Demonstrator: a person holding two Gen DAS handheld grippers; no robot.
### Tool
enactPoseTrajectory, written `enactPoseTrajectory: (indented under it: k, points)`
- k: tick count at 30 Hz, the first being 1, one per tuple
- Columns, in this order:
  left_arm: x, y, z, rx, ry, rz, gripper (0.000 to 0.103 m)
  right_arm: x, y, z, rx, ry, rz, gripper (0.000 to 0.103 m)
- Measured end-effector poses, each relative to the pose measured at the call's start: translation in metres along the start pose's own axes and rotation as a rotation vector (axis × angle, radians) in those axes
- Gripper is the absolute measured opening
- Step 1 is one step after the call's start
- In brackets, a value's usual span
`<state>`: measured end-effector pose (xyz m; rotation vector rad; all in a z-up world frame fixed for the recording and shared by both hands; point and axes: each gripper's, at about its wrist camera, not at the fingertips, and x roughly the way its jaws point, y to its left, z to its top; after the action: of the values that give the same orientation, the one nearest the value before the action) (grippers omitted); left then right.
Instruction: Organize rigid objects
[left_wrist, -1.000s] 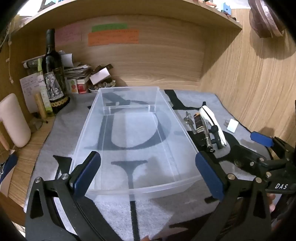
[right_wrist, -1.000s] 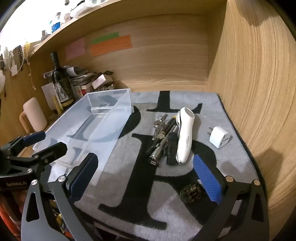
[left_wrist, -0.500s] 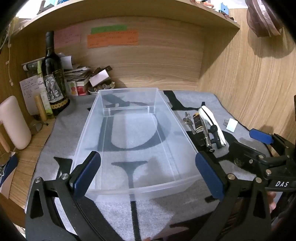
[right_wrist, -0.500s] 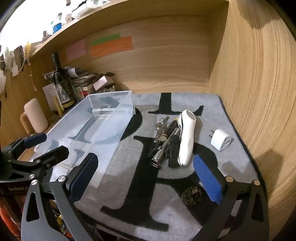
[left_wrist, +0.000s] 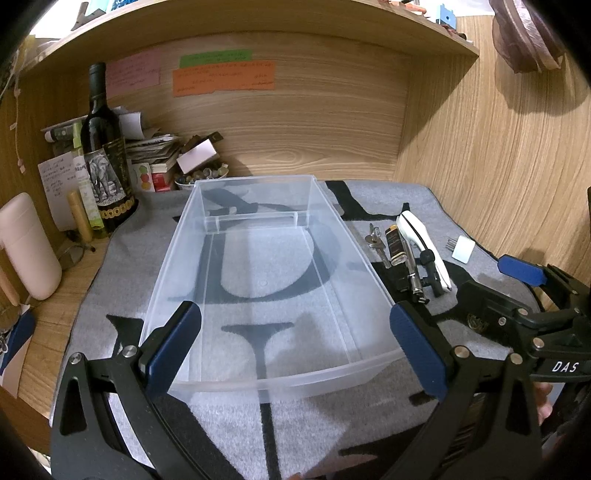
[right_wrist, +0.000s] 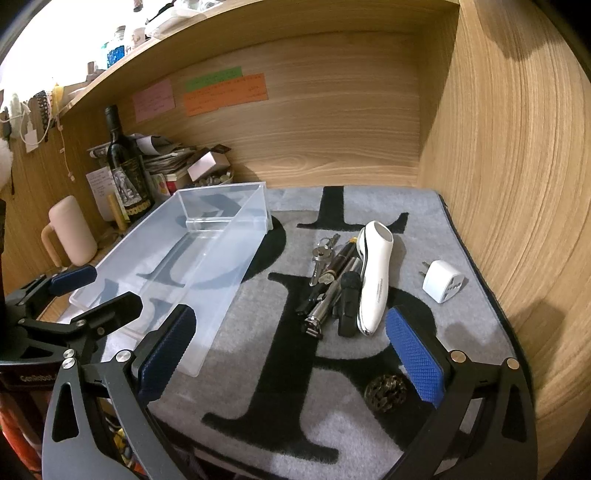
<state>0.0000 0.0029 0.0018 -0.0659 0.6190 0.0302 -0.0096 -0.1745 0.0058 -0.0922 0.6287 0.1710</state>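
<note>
While both grippers hover over the grey lettered mat (right_wrist: 258, 369) on the bench, neither grasps anything. Left gripper (left_wrist: 295, 347): jaws spread wide, framing the near end of the clear plastic bin (left_wrist: 369, 266), not touching it as far as can be seen. Right gripper (right_wrist: 291, 350): jaws likewise released, above the mat just short of the object cluster.

Bin lies lengthwise on the mat's left half; interior holds only a low clear divider (left_wrist: 255, 218) near the far end.

Cluster, right of the bin and apart from it: keys (right_wrist: 323, 253), dark pen-like tube (right_wrist: 341, 258), metal cylindrical tool (right_wrist: 328, 302), small black item (right_wrist: 349, 299), white handheld device (right_wrist: 375, 273), lying side by side, touching or nearly so. White plug adapter (right_wrist: 441, 280) sits apart to the right. Brown filigree ball (right_wrist: 384, 391) rests near the right gripper's right finger.

Wine bottle (left_wrist: 105, 158) stands at back left.
</note>
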Motion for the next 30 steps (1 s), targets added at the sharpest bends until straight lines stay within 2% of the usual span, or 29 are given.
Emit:
enactPoseTrajectory:
  k: [30]
  points:
    - [-0.0014,-0.0018,0.0022,-0.007,-0.003,-0.012,0.103,0.0002,0.0031,0.0014,-0.003,-0.003,0.001,0.103]
